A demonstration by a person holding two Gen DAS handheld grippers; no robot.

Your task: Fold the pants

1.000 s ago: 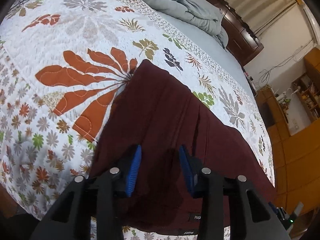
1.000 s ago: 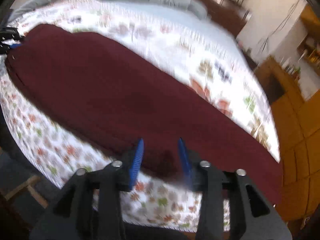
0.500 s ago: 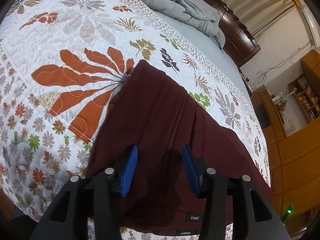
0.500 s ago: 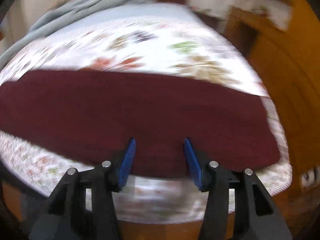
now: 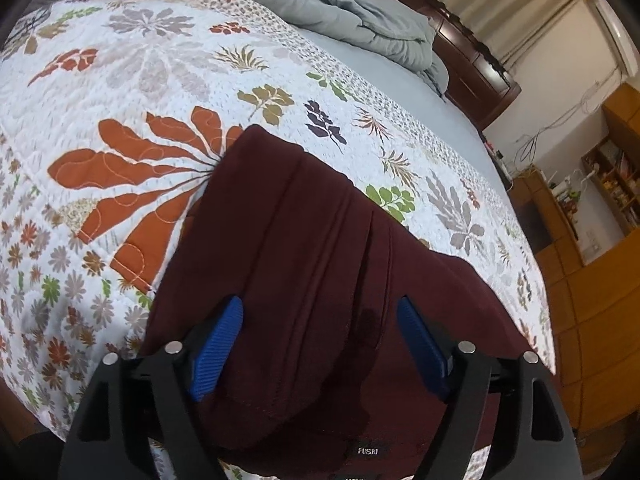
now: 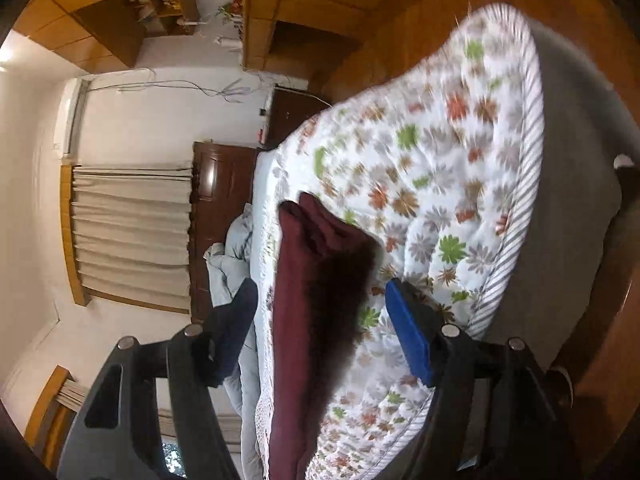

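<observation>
Here, one pair of maroon pants [image 5: 320,280] lay folded lengthwise on the flowered quilt [image 5: 120,80] of the bed, near its close edge. Their lower end ran off the bottom of the left wrist view, where two small labels showed, one cut off. The right wrist view was rolled sideways and blurred, so the pants [image 6: 312,280] appeared there only as a dark strip, its far end and layers hard to make out.

The left gripper [image 5: 320,344] hovered over the waist end, its two blue fingers [image 5: 218,344] spreading apart, cloth beneath the gap but neither pad pressing on it. The right gripper [image 6: 320,328] was likewise opening, the pants seen between its fingers [image 6: 410,332] without being pinched.

One rumpled grey blanket [image 5: 360,12] lay at the far side of the bed against a dark wooden headboard [image 5: 476,64]. One pale curtain [image 6: 132,232] hung beyond, and wooden cabinets [image 5: 592,300] with open shelves stood along the wall.
</observation>
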